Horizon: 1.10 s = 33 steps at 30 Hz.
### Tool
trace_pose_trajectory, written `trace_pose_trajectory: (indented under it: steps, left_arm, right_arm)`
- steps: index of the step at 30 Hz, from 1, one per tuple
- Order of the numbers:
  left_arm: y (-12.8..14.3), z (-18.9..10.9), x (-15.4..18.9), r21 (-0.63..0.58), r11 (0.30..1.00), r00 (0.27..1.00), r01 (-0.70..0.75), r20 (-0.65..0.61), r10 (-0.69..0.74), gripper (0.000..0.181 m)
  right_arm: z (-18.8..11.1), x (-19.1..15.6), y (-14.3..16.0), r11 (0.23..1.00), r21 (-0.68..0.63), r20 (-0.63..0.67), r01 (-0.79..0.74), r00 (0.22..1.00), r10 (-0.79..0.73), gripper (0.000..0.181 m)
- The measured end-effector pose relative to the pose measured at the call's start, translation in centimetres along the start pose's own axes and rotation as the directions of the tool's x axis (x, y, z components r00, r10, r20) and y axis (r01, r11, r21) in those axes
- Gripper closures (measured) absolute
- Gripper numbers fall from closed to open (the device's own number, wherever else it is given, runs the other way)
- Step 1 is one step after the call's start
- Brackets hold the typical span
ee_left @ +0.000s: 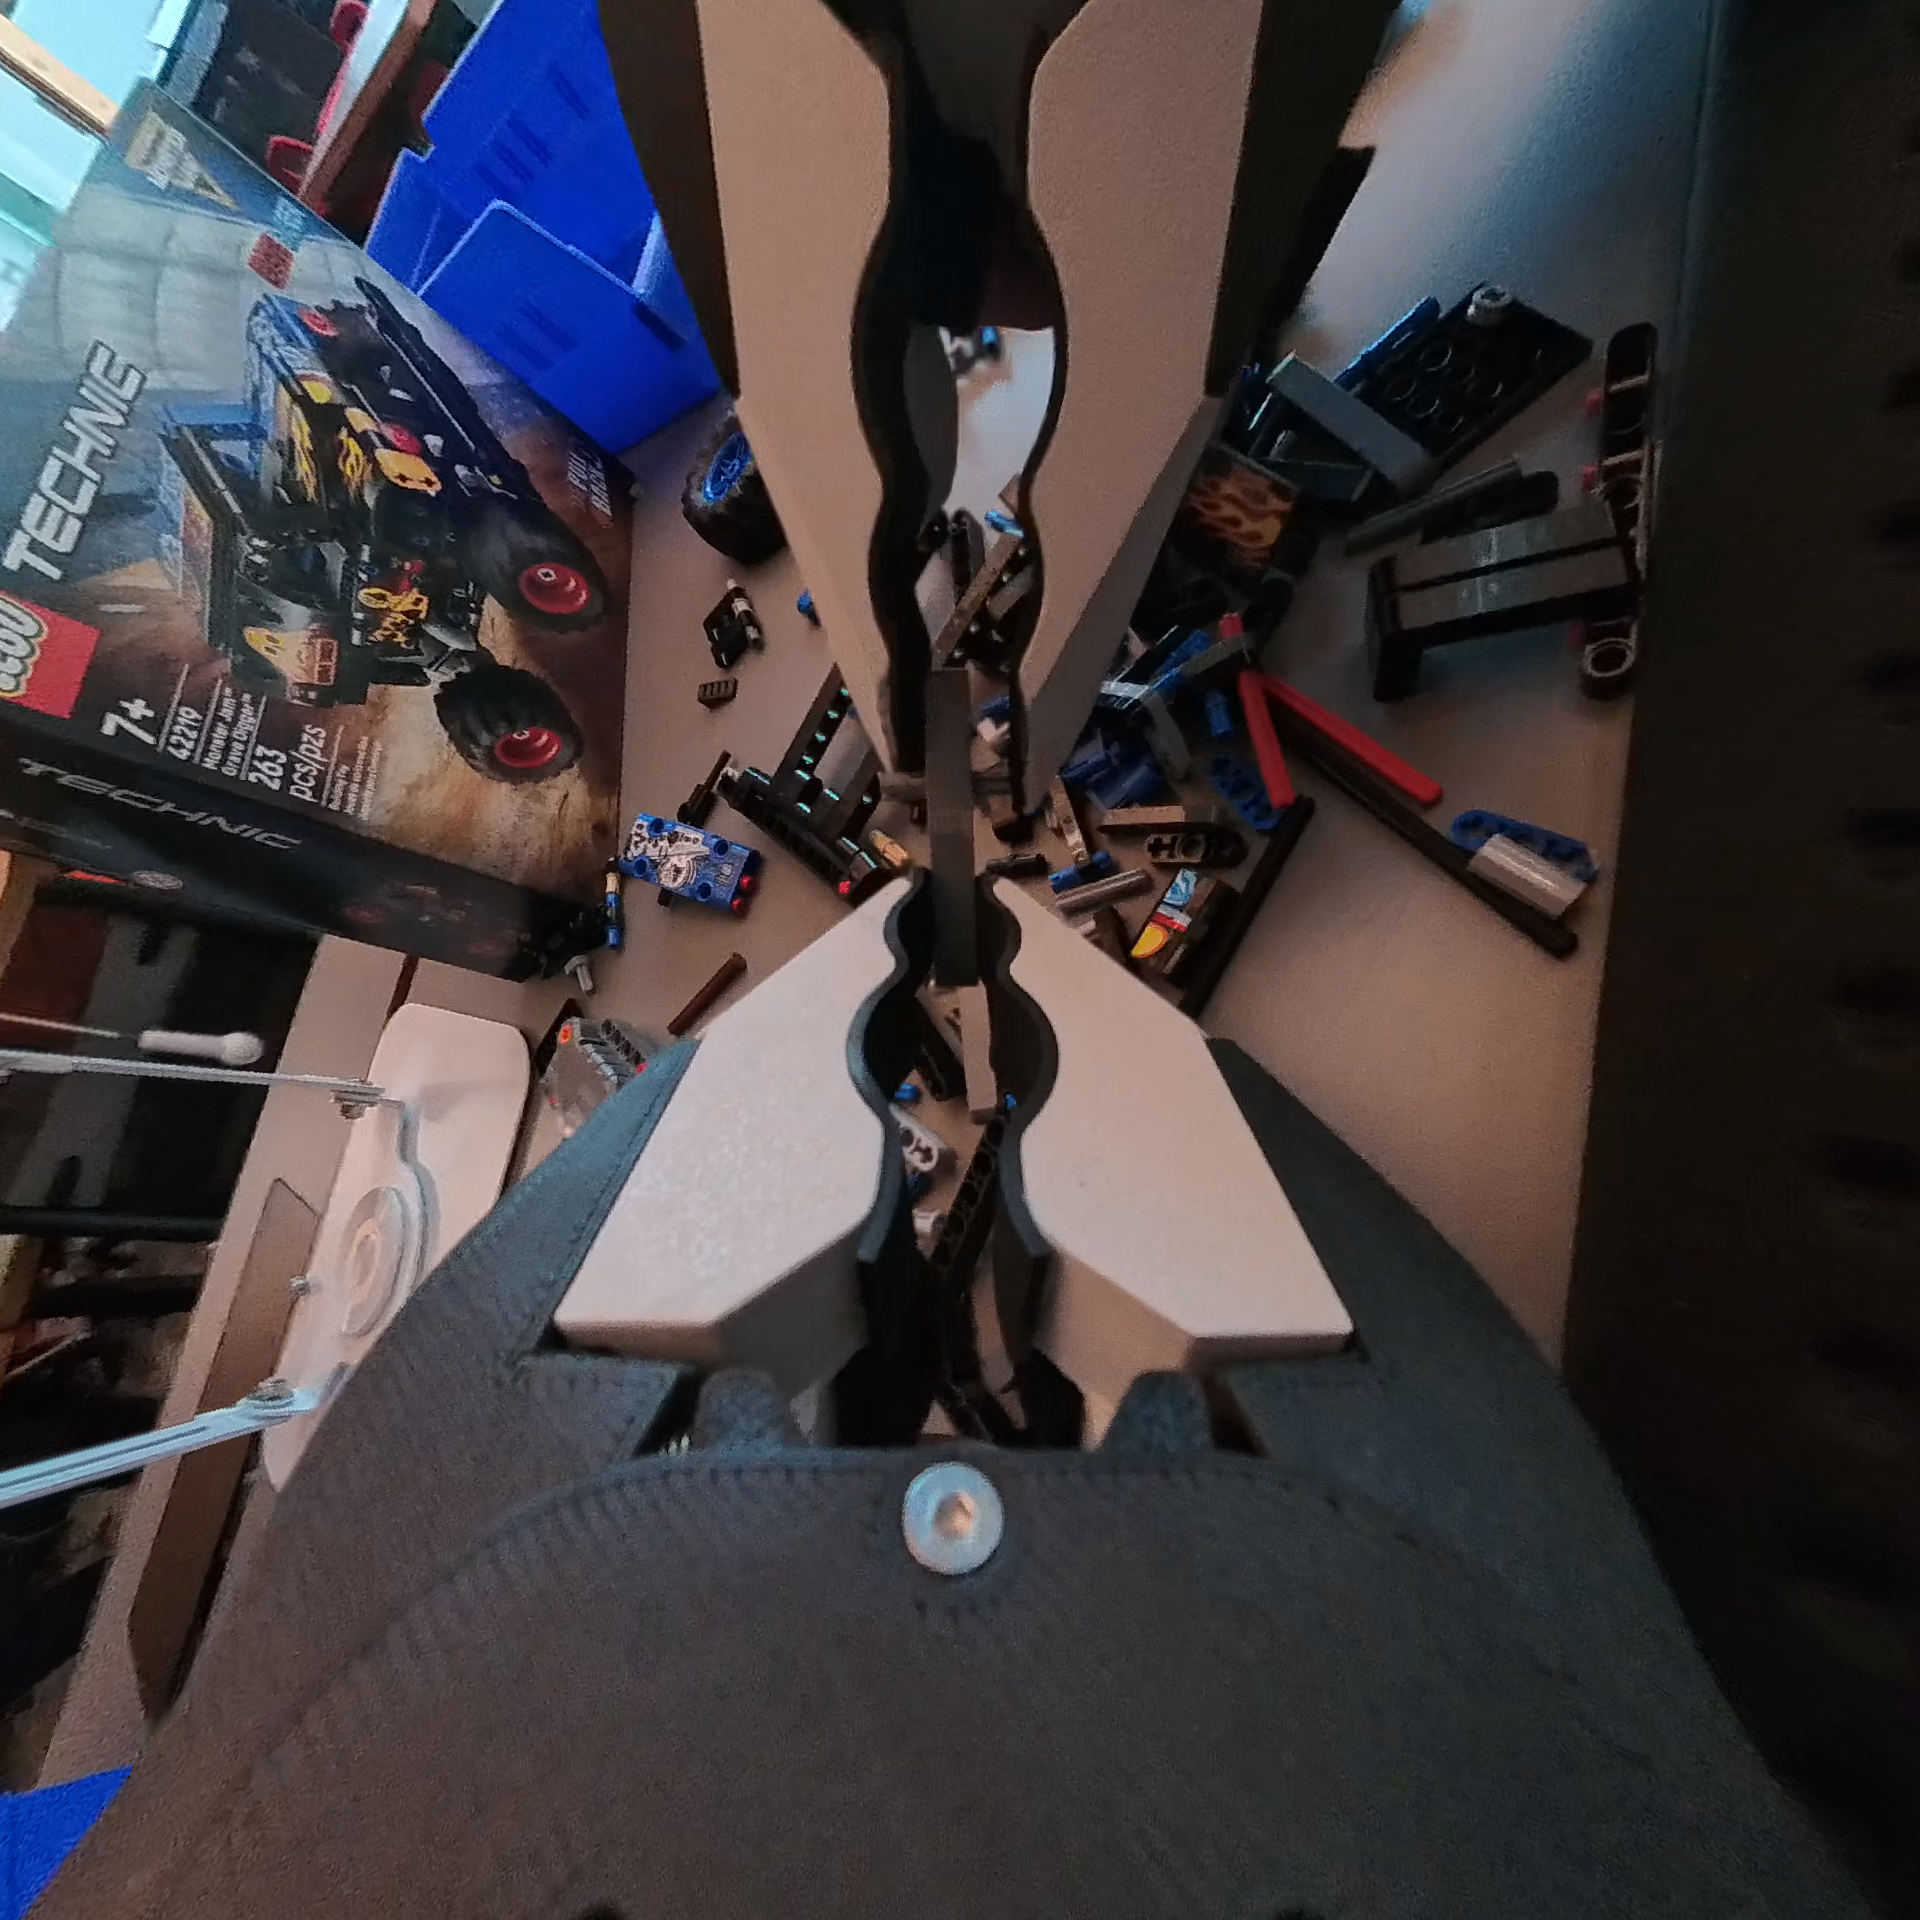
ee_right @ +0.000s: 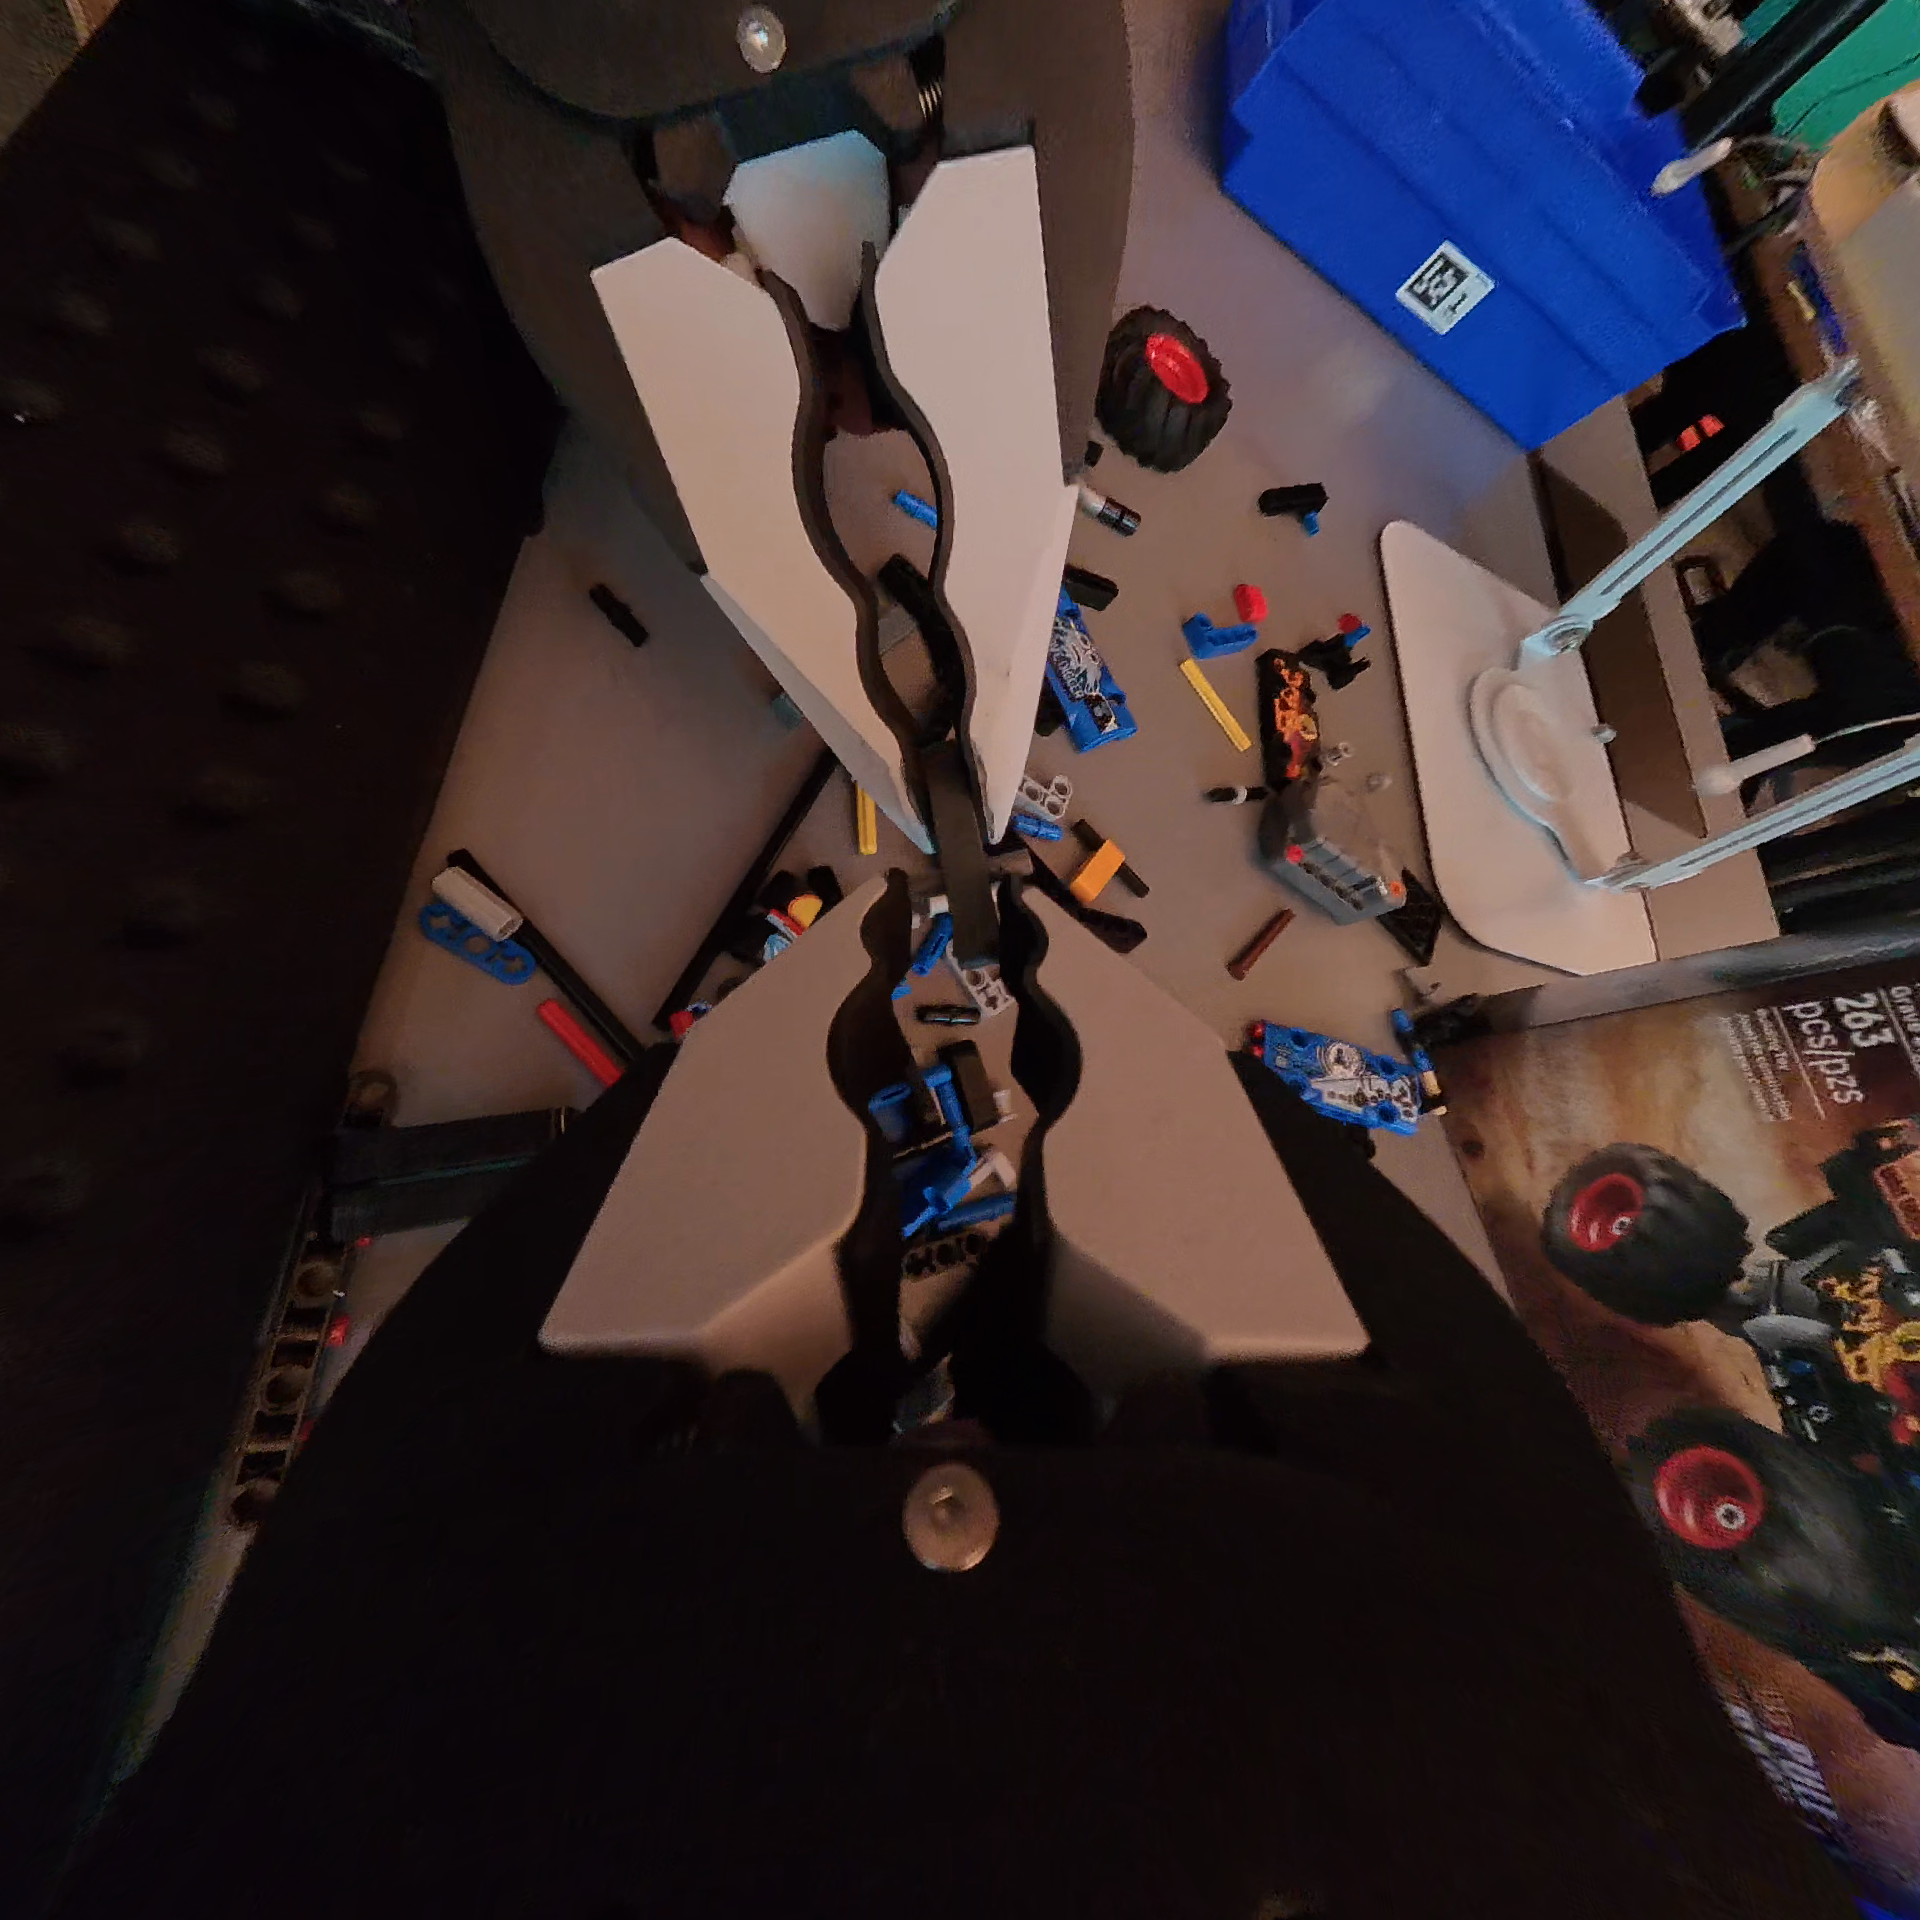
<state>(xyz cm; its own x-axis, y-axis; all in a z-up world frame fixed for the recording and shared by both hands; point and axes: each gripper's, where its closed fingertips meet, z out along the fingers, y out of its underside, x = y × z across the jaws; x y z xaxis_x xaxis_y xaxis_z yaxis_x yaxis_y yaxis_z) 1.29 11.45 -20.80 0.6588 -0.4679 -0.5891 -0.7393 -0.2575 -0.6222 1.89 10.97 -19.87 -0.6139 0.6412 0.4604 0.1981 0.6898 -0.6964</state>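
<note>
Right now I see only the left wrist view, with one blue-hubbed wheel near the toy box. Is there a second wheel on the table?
Observer: Yes. The right wrist view shows a red-hubbed wheel lying near the blue bin.
Operator: Do you see any yellow part?
Observer: A thin yellow axle lies beside a flame-printed piece.
Operator: Has the bin any mark on it?
Observer: Its side carries a square black-and-white marker.

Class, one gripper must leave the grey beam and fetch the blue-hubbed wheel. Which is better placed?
Probably right: the wheel lies beside the right gripper, while the left gripper clamps the beam snugly.
</note>
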Motion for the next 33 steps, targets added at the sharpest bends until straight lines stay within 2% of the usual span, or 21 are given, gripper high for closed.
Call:
trace_pose_trajectory:
  steps: [3,5,8,12,19,23,25,27,29,33]
  left_arm:
    - [-0.1,0.0,0.0,-0.002,1.000,1.000,-0.012,0.008,0.012,0.179]
    - [0.2,0.2,0.1,-0.041,0.997,0.997,-0.071,0.027,0.073,0.179]
    - [0.3,0.2,0.0,-0.042,0.997,0.998,-0.060,0.031,0.062,0.178]
    - [1.4,0.7,0.7,-0.112,0.987,0.993,-0.117,0.022,0.120,0.177]
    - [2.3,1.2,1.1,-0.146,0.984,0.995,-0.099,-0.008,0.099,0.177]
    - [2.4,1.3,0.6,-0.134,0.990,0.999,-0.036,-0.011,0.035,0.177]
    - [2.4,0.9,0.2,-0.093,0.994,0.997,0.055,-0.043,-0.059,0.176]
    - [2.0,0.4,-0.5,-0.039,0.987,0.986,0.155,-0.051,-0.157,0.176]
    - [2.3,0.5,-0.2,-0.045,0.971,0.965,0.236,-0.108,-0.240,0.176]
    - [2.3,0.7,0.3,-0.052,0.965,0.954,0.257,-0.146,-0.262,0.176]
  right_arm:
    - [0.6,-0.1,0.6,1.000,-0.029,0.008,-0.010,1.000,0.011,0.168]
    - [0.9,-0.1,1.0,0.999,-0.052,0.011,-0.013,1.000,0.014,0.168]
    - [1.2,0.0,1.2,0.998,-0.070,-0.010,-0.006,1.000,0.005,0.169]
    - [1.9,-0.5,1.8,0.992,-0.123,-0.002,0.027,1.000,-0.027,0.169]
    - [2.9,-0.8,2.5,0.988,-0.155,0.019,0.014,1.000,-0.011,0.171]
    - [3.0,-0.2,2.4,0.991,-0.110,0.019,-0.070,0.997,0.073,0.169]
    - [2.9,0.0,2.0,0.993,-0.088,0.012,-0.080,0.997,0.081,0.168]
    - [2.5,0.7,1.2,0.998,-0.060,-0.041,-0.013,0.999,0.011,0.166]
    - [2.5,1.0,1.1,0.995,-0.085,-0.075,0.043,0.996,-0.049,0.163]
    - [2.5,0.7,1.4,0.985,-0.129,-0.083,0.112,0.989,-0.123,0.165]
